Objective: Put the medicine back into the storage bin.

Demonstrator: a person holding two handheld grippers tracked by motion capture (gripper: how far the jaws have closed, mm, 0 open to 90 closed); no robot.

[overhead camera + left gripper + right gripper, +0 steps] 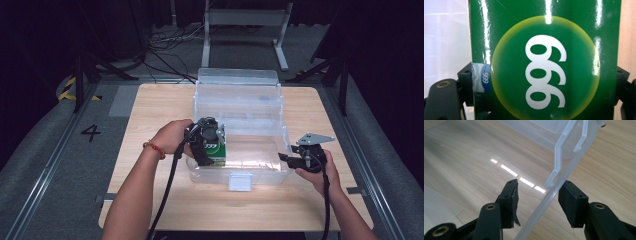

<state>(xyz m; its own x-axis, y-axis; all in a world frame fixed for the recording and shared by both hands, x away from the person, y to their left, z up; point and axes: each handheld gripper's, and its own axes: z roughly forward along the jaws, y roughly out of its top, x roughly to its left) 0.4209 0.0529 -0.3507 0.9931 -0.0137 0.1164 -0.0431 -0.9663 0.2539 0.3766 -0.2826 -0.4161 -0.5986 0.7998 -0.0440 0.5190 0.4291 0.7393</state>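
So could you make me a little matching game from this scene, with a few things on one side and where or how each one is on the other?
Things:
1. green box
2. left tool
3. right tool
4. clear plastic bin

States:
A. lid swung up at the back
B. open, jaws either side of the bin's rim
C. printed with white 999
D. shut on the box, at the bin's left end

Pairs: 1-C, 2-D, 3-B, 4-A
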